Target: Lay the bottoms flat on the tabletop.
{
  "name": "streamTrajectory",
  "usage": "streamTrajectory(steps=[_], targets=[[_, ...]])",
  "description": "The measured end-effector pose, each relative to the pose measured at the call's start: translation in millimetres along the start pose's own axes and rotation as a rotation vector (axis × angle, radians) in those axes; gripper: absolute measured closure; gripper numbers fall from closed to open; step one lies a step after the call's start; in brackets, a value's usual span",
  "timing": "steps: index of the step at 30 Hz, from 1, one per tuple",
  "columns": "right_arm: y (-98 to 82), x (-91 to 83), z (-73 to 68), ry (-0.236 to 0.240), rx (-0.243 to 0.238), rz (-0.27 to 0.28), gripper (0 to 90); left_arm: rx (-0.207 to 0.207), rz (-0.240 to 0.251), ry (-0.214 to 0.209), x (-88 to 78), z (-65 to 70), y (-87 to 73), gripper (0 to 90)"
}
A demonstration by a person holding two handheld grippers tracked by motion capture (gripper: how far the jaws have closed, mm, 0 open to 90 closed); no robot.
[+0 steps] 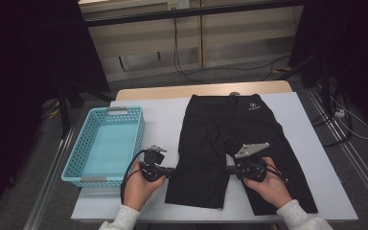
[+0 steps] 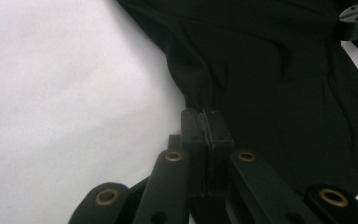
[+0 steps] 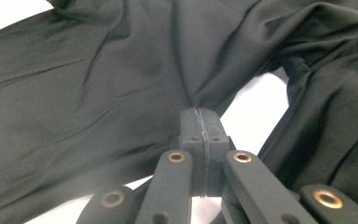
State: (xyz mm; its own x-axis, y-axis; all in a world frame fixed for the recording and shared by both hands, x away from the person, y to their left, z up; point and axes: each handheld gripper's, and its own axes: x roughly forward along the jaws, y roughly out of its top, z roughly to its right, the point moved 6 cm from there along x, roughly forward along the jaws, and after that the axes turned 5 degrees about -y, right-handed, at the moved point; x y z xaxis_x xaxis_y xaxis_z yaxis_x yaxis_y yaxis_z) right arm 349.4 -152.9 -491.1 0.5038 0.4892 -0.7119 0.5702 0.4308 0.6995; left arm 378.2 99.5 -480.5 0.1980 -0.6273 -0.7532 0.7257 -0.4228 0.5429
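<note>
Evidently both grippers, left gripper (image 1: 171,171) and right gripper (image 1: 229,168), were clamped on opposite edges of one leg of the black fabric shorts (image 1: 230,139) lying flat on the white-covered table (image 1: 163,115), probably to fold it.

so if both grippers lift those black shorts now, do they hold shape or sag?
Likely sag: the black shorts lie flat, with soft creases gathering at the right gripper. Probably light, thin fabric. The unheld leg would likely drag; the left gripper pinches just the same leg's outer edge.

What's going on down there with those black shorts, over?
Left claw shut on shorts. Right claw shut on same leg's inner edge. Basket alongside, nothing blocking.
</note>
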Motion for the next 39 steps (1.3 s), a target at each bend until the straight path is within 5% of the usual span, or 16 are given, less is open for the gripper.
streamTrajectory(steps=[5, 9, 15, 18, 21, 24, 25, 39], targets=[[-1.5, -1.0, -1.0, 0.012, -0.01, -0.012, 90.0, 0.006, 0.053, 0.031, -6.0, -4.0, 3.8, 85.1], [-3.3, -1.2, -1.1, 0.015, -0.014, -0.016, 90.0, 0.007, 0.095, 0.046, -5.7, -7.2, 7.8, 64.4], [-2.3, -0.9, -0.5, 0.012, -0.013, -0.01, 90.0, 0.031, 0.165, 0.04, 1.9, -7.4, 17.1, 52.1], [-2.4, -0.6, -0.2, 0.012, -0.013, -0.012, 90.0, 0.016, 0.18, 0.047, 9.5, -13.0, 19.0, 54.4], [-1.5, -0.4, -0.8, 0.01, -0.022, -0.01, 90.0, -0.001, 0.189, 0.024, 16.9, -15.3, 20.5, 72.4], [-1.3, -0.2, -1.4, 0.012, -0.023, -0.008, 90.0, -0.001, 0.173, 0.037, 18.8, -16.8, 20.4, 79.5], [-1.3, -0.1, -1.6, 0.015, -0.023, -0.007, 90.0, -0.005, 0.156, 0.044, 19.7, -18.1, 18.9, 87.9], [0.6, 1.1, -4.1, 0.023, -0.017, 0.004, 90.0, 0.016, 0.112, 0.09, 2.1, -14.6, 10.2, 89.4]])
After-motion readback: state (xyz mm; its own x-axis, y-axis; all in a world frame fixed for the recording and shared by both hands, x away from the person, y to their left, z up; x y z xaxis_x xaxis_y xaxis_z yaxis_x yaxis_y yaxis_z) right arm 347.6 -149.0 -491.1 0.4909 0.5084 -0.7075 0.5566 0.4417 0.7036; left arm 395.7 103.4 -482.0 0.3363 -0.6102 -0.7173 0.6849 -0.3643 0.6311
